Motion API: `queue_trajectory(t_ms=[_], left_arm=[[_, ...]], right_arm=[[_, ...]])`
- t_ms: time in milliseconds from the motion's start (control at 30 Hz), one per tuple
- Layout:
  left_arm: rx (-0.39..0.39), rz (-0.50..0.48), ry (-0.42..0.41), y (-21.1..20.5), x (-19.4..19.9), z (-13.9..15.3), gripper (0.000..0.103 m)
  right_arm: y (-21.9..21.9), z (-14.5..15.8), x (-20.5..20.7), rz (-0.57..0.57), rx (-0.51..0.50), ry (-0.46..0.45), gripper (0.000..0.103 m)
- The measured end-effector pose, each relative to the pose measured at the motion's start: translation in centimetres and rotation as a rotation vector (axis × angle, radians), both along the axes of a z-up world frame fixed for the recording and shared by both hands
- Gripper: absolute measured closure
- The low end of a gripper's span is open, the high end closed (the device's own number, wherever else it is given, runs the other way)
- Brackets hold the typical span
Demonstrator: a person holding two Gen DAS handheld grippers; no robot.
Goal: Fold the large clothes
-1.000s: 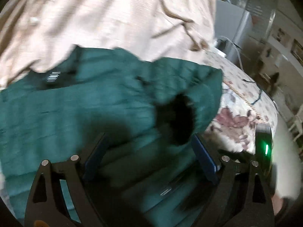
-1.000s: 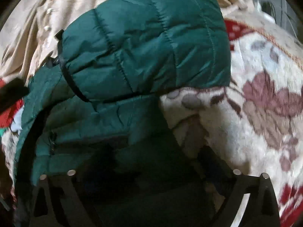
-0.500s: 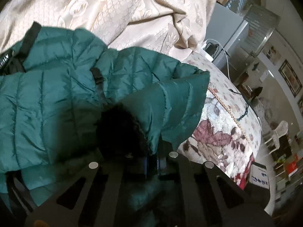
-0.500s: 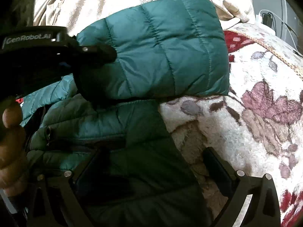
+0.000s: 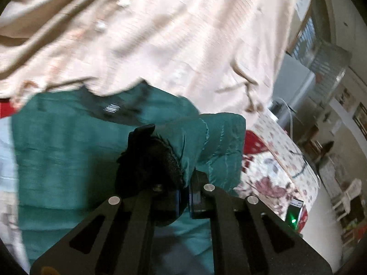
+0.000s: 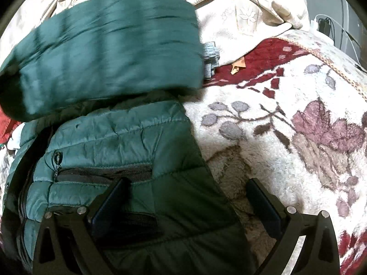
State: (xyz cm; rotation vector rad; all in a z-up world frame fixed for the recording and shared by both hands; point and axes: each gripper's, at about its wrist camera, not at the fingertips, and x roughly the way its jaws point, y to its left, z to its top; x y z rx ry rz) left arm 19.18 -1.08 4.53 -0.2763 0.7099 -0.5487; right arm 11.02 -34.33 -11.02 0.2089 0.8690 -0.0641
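A green quilted puffer jacket (image 5: 68, 160) lies on a floral blanket. My left gripper (image 5: 183, 200) is shut on the end of its sleeve (image 5: 213, 142), at the black cuff (image 5: 146, 160), and holds it over the jacket body. In the right wrist view the sleeve (image 6: 103, 52) is blurred across the upper jacket (image 6: 119, 142). My right gripper (image 6: 185, 204) is open, its fingers spread over the jacket's lower edge near a zipped pocket (image 6: 103, 173), holding nothing.
A cream embroidered cloth (image 5: 160, 34) lies bunched behind the jacket, also in the right wrist view (image 6: 240, 11). The floral blanket (image 6: 286, 137) stretches to the right. Cables and a grey appliance (image 5: 296, 73) stand past the bed's far edge.
My left gripper closed on the sleeve cuff and has carried it across the jacket body. The right gripper stays open and has shifted slightly back along the lower edge.
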Motion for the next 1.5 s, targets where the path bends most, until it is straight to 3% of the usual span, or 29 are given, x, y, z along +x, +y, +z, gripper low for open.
queue_trajectory(t_ms=[233,400,533,600,667,767,833,900,967,1033,1100,1167,1233,1300,1500], left_arm=[[-0.007,0.179,0.021,9.7,1.9,0.2,0.099],[0.085,0.240,0.087,11.7,3.7,-2.9,0.097],[0.165,0.285,0.186,12.1,5.0,-6.2,0.078],[0.176,0.329,0.197,13.3,4.4,-6.7,0.070],[0.174,0.377,0.173,14.7,3.3,-6.3,0.055],[0.241,0.577,0.071,16.0,0.8,-4.5,0.053],[0.229,0.559,0.019,14.3,-0.1,-3.5,0.053],[0.249,0.472,0.000,11.2,0.1,-3.3,0.053],[0.309,0.392,-0.001,7.5,0.6,-4.0,0.053],[0.360,0.391,-0.019,5.8,1.5,-4.8,0.053],[0.424,0.448,-0.007,5.4,2.9,-6.0,0.053],[0.480,0.526,0.065,6.6,4.8,-8.0,0.053],[0.447,0.524,0.144,7.7,6.0,-9.6,0.049],[0.385,0.506,0.164,8.5,6.0,-10.8,0.045],[0.390,0.518,0.142,8.5,5.4,-11.7,0.044]], right_arm=[[0.4,0.1,0.0,-0.001,-0.006,0.001,0.000],[0.4,0.0,-0.1,0.000,-0.006,0.000,0.000],[0.3,-0.1,0.1,0.001,-0.001,0.008,0.000],[-0.2,0.7,0.4,0.016,0.038,0.048,0.001],[-1.0,2.8,0.8,0.031,0.075,0.016,0.004],[-1.5,6.9,2.4,0.033,0.056,-0.105,0.004],[-0.7,8.6,4.8,0.076,0.042,-0.144,0.006],[1.6,9.7,8.2,0.186,0.018,-0.172,0.022],[3.3,9.8,10.9,0.250,-0.002,-0.186,0.046],[4.4,9.4,13.1,0.308,0.018,-0.210,0.056],[5.5,8.6,15.7,0.339,0.003,-0.214,0.056],[5.9,6.8,17.7,0.366,0.018,-0.163,0.056],[6.5,4.0,19.4,0.362,-0.041,-0.088,0.056],[6.5,2.1,20.0,0.368,-0.023,-0.062,0.056],[7.6,2.3,20.6,0.380,-0.070,-0.030,0.055]])
